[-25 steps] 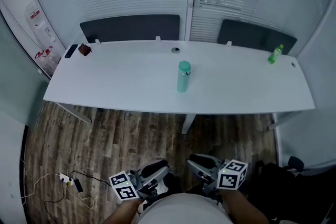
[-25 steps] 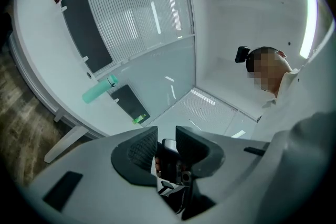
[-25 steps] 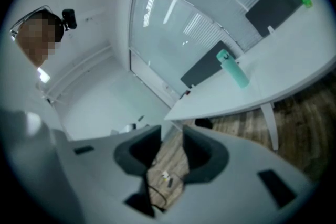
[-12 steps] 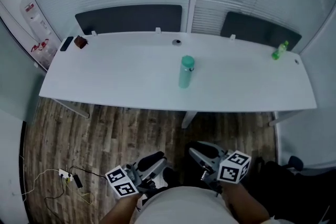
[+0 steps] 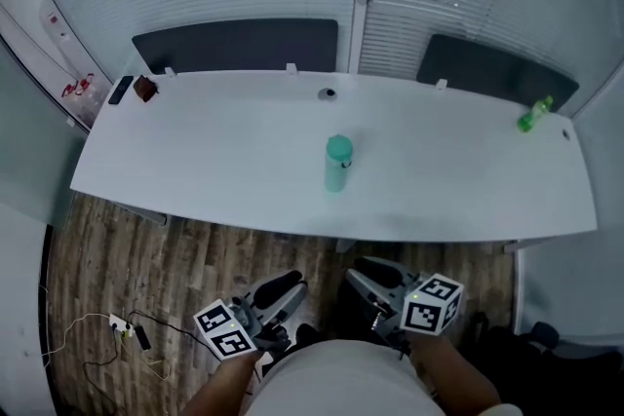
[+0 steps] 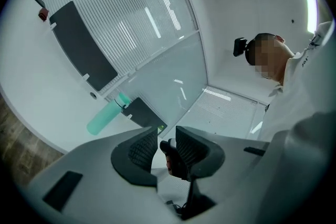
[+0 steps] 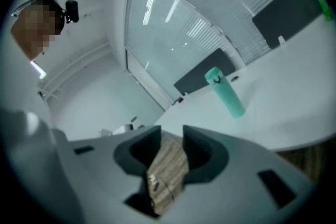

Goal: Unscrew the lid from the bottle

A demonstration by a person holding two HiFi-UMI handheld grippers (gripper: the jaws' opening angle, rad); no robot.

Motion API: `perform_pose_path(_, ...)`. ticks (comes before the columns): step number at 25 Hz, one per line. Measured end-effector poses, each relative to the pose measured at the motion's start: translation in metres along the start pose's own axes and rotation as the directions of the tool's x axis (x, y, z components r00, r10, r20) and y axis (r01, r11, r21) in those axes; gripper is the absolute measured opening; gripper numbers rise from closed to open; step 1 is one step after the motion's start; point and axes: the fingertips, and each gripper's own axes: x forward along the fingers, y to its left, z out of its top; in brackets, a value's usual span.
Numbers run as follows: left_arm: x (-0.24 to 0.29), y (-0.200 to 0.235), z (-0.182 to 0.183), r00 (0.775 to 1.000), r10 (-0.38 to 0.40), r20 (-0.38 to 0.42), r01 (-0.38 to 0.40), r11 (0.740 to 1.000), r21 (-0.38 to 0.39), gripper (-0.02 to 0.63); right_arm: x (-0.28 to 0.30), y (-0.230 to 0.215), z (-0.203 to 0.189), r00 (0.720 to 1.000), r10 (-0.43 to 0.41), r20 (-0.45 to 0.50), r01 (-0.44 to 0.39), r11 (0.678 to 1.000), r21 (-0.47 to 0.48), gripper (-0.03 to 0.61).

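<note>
Left claw (image 6: pixel 160 145): dark ribbed jaws a narrow gap apart, gripping nothing.
Right claw (image 7: pixel 172 145): same narrow gap, empty; wood-plank floor (image 7: pixel 165 170) shows through it.
Both are held low at the near side of the long white bench (image 5: pixel 195 161), well apart from the teal cylindrical bottle (image 5: pixel 336 174).
The bottle stands upright mid-bench with its rounded teal lid (image 5: pixel 339 147) on; contents not visible.
Small green bottle (image 5: pixel 533 114): far right edge.
No legible writing.

Left gripper (image 5: pixel 277 295), right gripper (image 5: pixel 369 280) low near torso, side by side; jaws of both slightly apart.
</note>
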Motion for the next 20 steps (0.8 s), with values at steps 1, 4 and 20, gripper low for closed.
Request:
perform_pose_path(1, 0.011, 0.005, 0.003, 1.0, 0.007, 0.001, -0.007, 1.0, 0.002, 0.107, 0.0, -0.007, 0.007, 1.0, 0.002, -0.006, -0.002, 1.0, 0.004, 0.123)
perform_pose_path(4, 0.039, 0.018, 0.007, 1.0, 0.031, 0.002, -0.031, 1.0, 0.001, 0.109, -0.002, -0.028, 0.025, 1.0, 0.002, -0.02, -0.002, 1.0, 0.012, 0.123)
perform_pose_path(20, 0.084, 0.078, 0.014, 0.988, 0.126, -0.091, -0.118, 0.989, 0.089, 0.158, 0.034, -0.073, 0.057, 0.996, -0.051, -0.068, 0.049, 0.998, -0.035, 0.124)
